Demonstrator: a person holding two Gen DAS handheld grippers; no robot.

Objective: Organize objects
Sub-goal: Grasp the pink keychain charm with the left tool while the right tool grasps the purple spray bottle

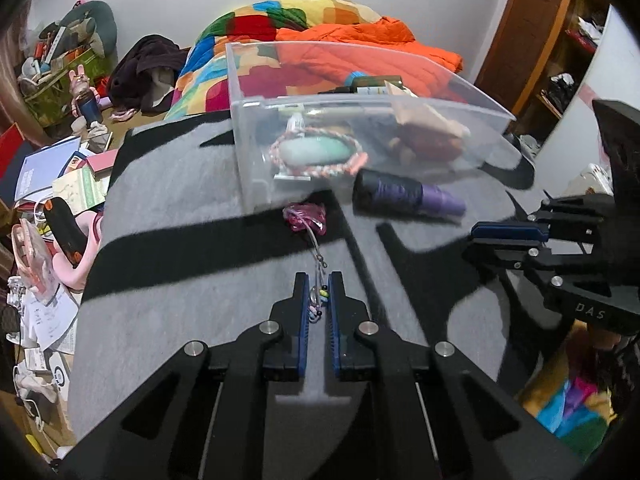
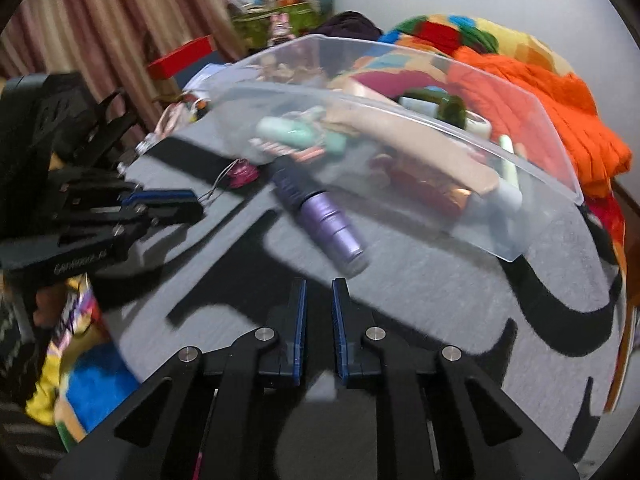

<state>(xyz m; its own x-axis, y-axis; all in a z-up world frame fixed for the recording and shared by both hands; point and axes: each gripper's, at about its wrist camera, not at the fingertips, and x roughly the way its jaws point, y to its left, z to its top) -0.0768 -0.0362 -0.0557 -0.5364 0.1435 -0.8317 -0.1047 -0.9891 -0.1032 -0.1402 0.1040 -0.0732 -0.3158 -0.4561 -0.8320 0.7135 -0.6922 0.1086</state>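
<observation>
I have the left gripper pinching the beaded cord of a pink charm lying on the grey surface beside the clear plastic bin. Right gripper idles, slightly parted. Next, I judge: lift it over the rim.

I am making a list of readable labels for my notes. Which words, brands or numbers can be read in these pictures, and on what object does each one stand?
"DAS": on the black body of the right tongs, in the left camera.
Embossed word on the left tongs, in the right camera: too blurred to read.
Print on the books and papers at the left: too small to read.
Labels on things inside the clear plastic box: not legible.
</observation>
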